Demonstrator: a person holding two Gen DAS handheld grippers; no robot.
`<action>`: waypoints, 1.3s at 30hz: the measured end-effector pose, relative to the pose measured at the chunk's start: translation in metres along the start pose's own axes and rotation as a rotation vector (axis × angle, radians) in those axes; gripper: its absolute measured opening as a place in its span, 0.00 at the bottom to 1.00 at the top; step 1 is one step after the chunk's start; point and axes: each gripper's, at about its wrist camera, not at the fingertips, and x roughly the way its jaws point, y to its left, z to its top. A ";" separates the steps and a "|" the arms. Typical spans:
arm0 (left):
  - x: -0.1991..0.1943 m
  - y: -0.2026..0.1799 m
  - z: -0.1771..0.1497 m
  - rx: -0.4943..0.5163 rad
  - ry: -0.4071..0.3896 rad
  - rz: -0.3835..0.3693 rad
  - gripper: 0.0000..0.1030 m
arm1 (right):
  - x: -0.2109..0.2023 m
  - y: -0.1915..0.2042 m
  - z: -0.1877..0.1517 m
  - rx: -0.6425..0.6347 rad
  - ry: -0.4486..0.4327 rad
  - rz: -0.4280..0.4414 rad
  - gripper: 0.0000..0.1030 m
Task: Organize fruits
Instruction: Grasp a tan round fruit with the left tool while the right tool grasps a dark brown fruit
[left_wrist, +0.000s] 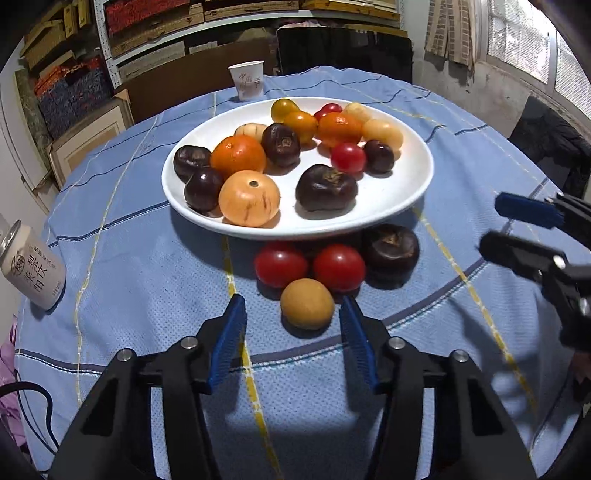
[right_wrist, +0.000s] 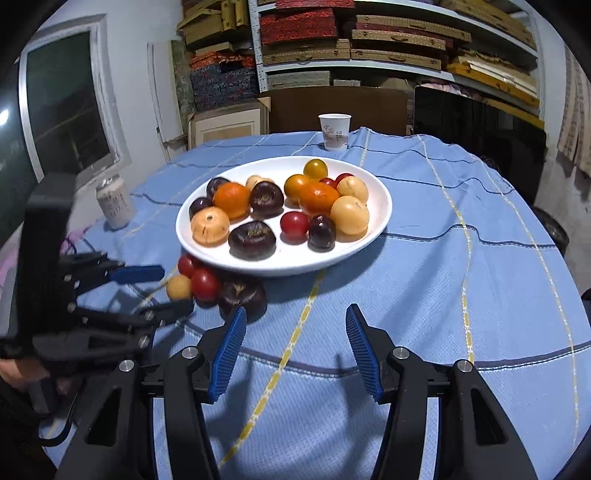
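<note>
Our left gripper (left_wrist: 291, 314) stands partly open, its pads flanking but not touching the yellow fruit (left_wrist: 307, 303); our right gripper (right_wrist: 293, 325) is partly open over bare tablecloth (right_wrist: 461, 295), holding nothing. Four fruits lie on the cloth beside the white plate (left_wrist: 406, 206): two red tomatoes (left_wrist: 280, 264), one yellow, one dark chestnut-brown fruit (left_wrist: 390, 250).

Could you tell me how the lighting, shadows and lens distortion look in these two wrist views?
Left wrist: strong fisheye bending of the tablecloth, dark corners, the plate shadowing the loose fruit. Right wrist: same curvature, glare spot at far left, soft shadow under the right gripper.
</note>
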 end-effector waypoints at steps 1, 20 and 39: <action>0.002 0.001 0.000 -0.002 0.002 -0.002 0.50 | 0.000 0.000 0.000 0.001 0.000 -0.003 0.55; -0.017 0.016 -0.004 -0.081 -0.099 -0.129 0.28 | 0.016 0.023 0.007 -0.060 0.051 0.002 0.55; -0.026 0.028 -0.011 -0.126 -0.106 -0.155 0.28 | 0.061 0.044 0.024 -0.052 0.139 0.035 0.41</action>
